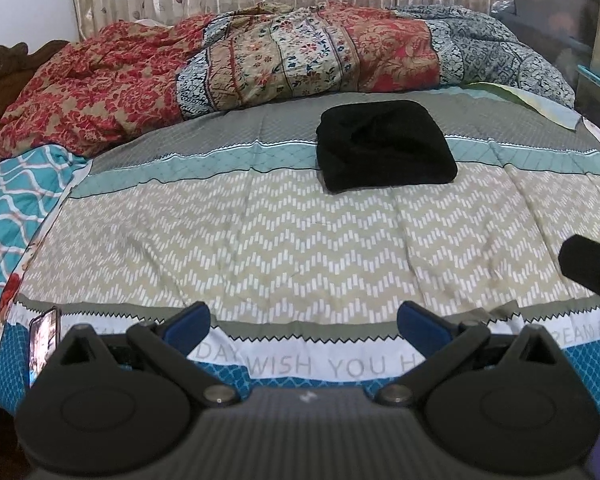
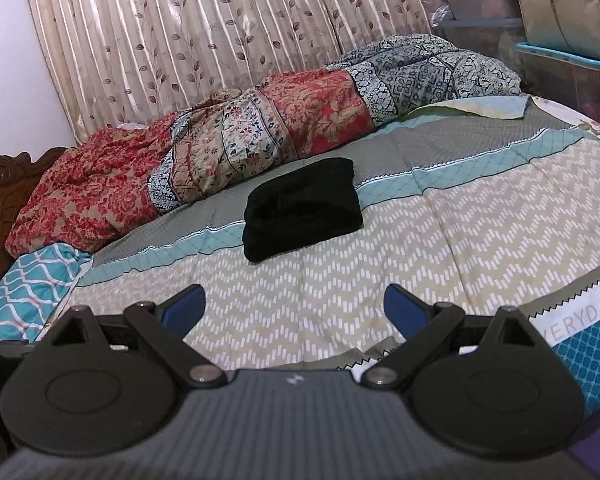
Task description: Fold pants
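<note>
Phone (image 1: 44, 340), one, propped at the bed's near edge just left of the left gripper (image 1: 303, 326); left gripper's jaws spread wide, blue fingertips (image 1: 188, 326) well apart, nothing held between them. Teal lattice-print cloth (image 1: 16, 208), one, far left of those jaws. Rumpled red and blue patterned blanket (image 1: 260, 64), one, heaped along the far side of the bed, ahead of both pairs of jaws. Pants (image 1: 384, 146), one pair, black, folded into a compact bundle, lying well ahead of the left jaws and slightly right of their centre line; in the right wrist view the pants (image 2: 302, 210) sit ahead, near the centre line, long axis running left to right, tilted up toward the right. Zigzag-print bedspread (image 1: 280, 248), one, under everything. Right gripper (image 2: 294, 306), jaws likewise wide apart, empty. Leaf-print curtain (image 2: 220, 40), one, behind the bed.
</note>
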